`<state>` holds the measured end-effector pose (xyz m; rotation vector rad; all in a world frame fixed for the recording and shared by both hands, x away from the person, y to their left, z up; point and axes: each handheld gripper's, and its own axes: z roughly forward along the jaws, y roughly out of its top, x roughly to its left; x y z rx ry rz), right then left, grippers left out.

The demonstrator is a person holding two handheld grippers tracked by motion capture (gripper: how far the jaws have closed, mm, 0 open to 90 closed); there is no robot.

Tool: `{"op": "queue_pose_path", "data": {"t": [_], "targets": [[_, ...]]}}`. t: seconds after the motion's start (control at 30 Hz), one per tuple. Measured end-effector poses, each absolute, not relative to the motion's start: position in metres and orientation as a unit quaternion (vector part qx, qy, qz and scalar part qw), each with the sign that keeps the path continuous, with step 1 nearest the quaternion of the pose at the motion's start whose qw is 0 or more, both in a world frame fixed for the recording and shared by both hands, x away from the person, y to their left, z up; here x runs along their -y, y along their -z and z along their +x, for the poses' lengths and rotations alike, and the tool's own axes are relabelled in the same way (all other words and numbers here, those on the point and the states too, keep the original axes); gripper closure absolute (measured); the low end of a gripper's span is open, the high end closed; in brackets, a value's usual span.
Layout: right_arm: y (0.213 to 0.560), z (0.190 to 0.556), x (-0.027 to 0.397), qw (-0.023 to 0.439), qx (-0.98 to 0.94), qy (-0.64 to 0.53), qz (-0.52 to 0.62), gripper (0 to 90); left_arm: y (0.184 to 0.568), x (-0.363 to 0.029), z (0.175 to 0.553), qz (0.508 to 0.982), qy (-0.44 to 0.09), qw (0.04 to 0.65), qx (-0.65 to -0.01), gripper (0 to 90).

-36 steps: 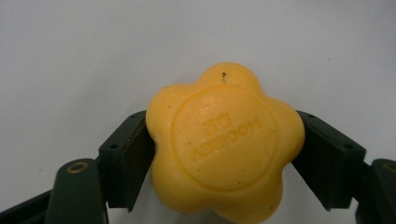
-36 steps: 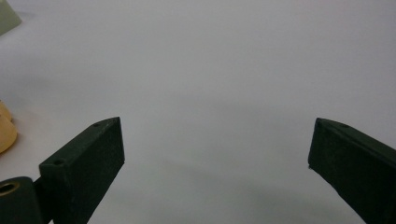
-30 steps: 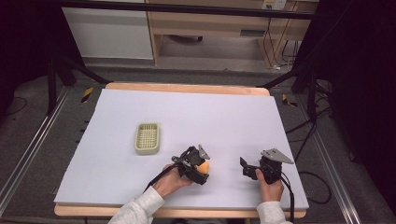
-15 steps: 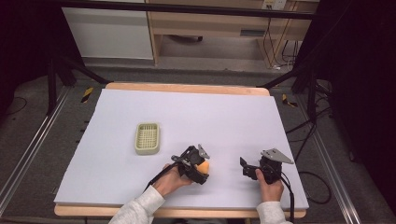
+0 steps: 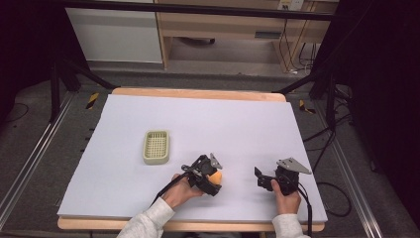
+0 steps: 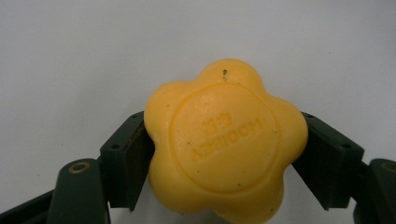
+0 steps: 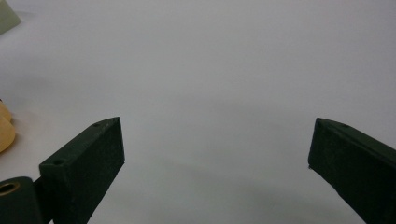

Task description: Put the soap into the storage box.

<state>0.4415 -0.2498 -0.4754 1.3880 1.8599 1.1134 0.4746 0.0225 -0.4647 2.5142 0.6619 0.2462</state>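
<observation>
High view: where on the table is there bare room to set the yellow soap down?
The table is bare across its far half and right of the green tray. The near edge is crowded: the left gripper holds the yellow soap there, with the right gripper beside it.

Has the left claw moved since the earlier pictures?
No. The left claw, shut on the yellow soap, sits equally far right of the green basket.
</observation>
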Motion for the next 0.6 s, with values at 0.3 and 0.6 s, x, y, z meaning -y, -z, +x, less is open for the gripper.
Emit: {"op": "queue_pose_path", "data": {"t": [0.3,0.6], "targets": [[0.476,0.442,0.25,0.281,-0.695,-0.415,0.516,4.1,0.46,-0.024,0.471,0.933,-0.081,0.255,-0.24,25.4],[0.475,0.441,0.25,0.28,-0.694,-0.415,0.517,4.1,0.444,-0.034,0.465,0.935,-0.088,0.255,-0.229,25.5]]}}
